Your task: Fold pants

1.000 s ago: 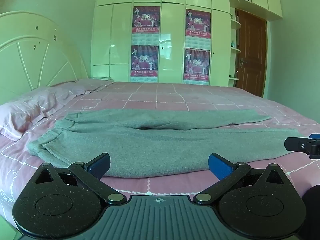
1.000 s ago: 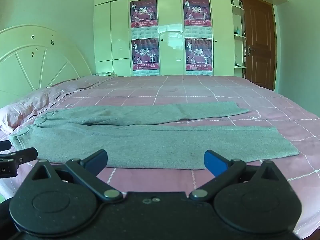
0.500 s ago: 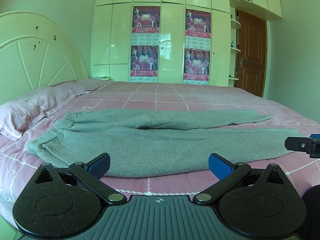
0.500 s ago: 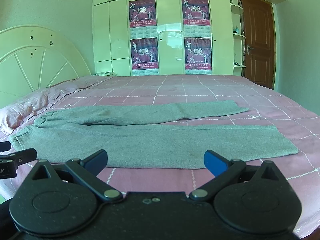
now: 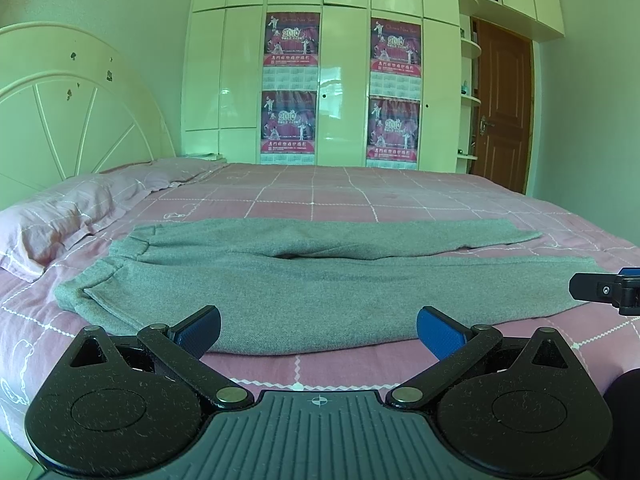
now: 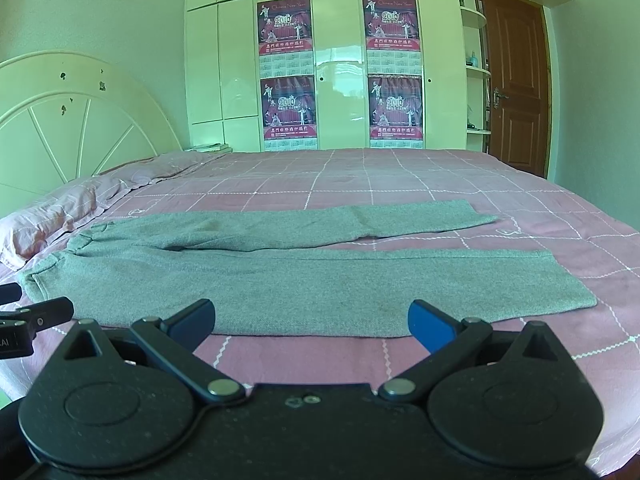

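Observation:
Grey pants [image 5: 312, 280] lie flat across the pink bed, waistband at the left, both legs stretched to the right. In the right wrist view the same pants [image 6: 304, 280] show a near leg and a far leg with a narrow gap between them. My left gripper [image 5: 318, 330] hovers open just short of the near leg's front edge, nothing between its blue pads. My right gripper [image 6: 312, 320] is open too, over the same front edge further right. Each gripper's tip shows at the side of the other's view.
The pink checked bedsheet [image 5: 360, 196] runs back to a white wardrobe with posters [image 5: 290, 84]. A pink pillow [image 5: 60, 216] and a cream headboard [image 5: 72, 120] stand at the left. A brown door [image 6: 516, 92] is at the right.
Both views have shifted slightly, and the room sits a little lower in the right wrist view. The pants have not moved and both grippers stay open.

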